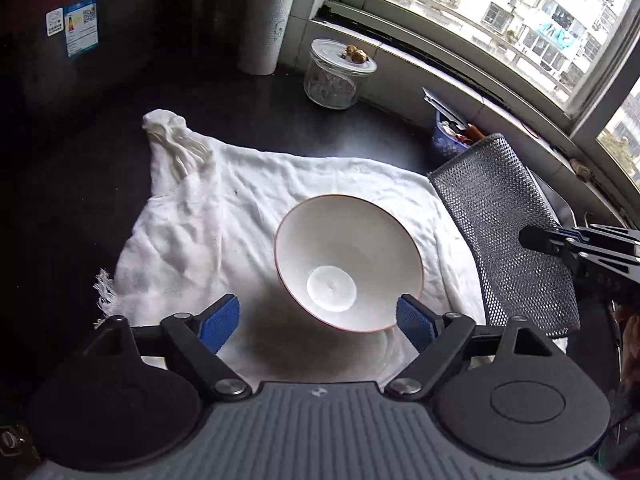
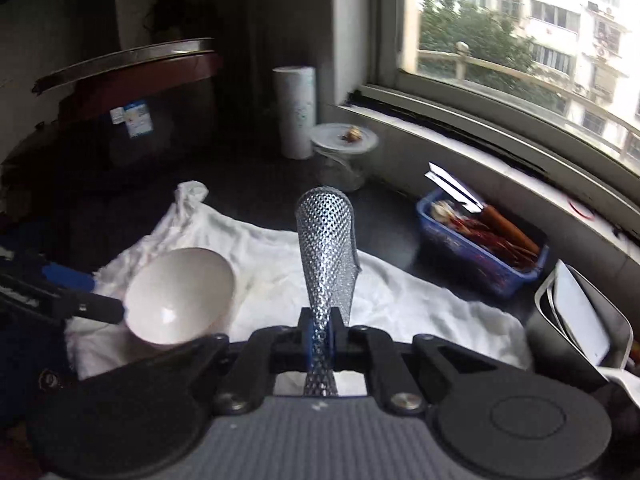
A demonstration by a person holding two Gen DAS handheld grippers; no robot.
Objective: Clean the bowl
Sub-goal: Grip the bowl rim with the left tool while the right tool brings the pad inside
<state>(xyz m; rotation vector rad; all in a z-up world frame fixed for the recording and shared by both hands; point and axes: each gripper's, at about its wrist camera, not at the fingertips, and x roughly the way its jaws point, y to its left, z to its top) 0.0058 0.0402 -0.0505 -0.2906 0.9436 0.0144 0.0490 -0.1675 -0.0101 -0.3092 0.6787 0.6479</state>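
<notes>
A white bowl [image 1: 348,264] [image 2: 180,296] with a thin reddish rim stands tipped on a white cloth [image 1: 192,220] [image 2: 400,300], its opening turned toward the left wrist camera. My left gripper [image 1: 318,320] [image 2: 80,296] is open wide around the bowl's lower edge. Its right blue pad [image 1: 416,326] is at the rim, and I cannot tell whether they touch. My right gripper [image 2: 322,328] [image 1: 536,238] is shut on a silver mesh scrubbing cloth [image 2: 326,248] [image 1: 504,232]. The mesh hangs in the air to the right of the bowl, apart from it.
The cloth lies on a black counter [image 1: 100,160] under a window. At the back stand a paper towel roll [image 1: 268,24] and a lidded glass jar [image 1: 338,76]. A blue basket [image 2: 480,248] of utensils and a grey container [image 2: 580,320] sit on the right.
</notes>
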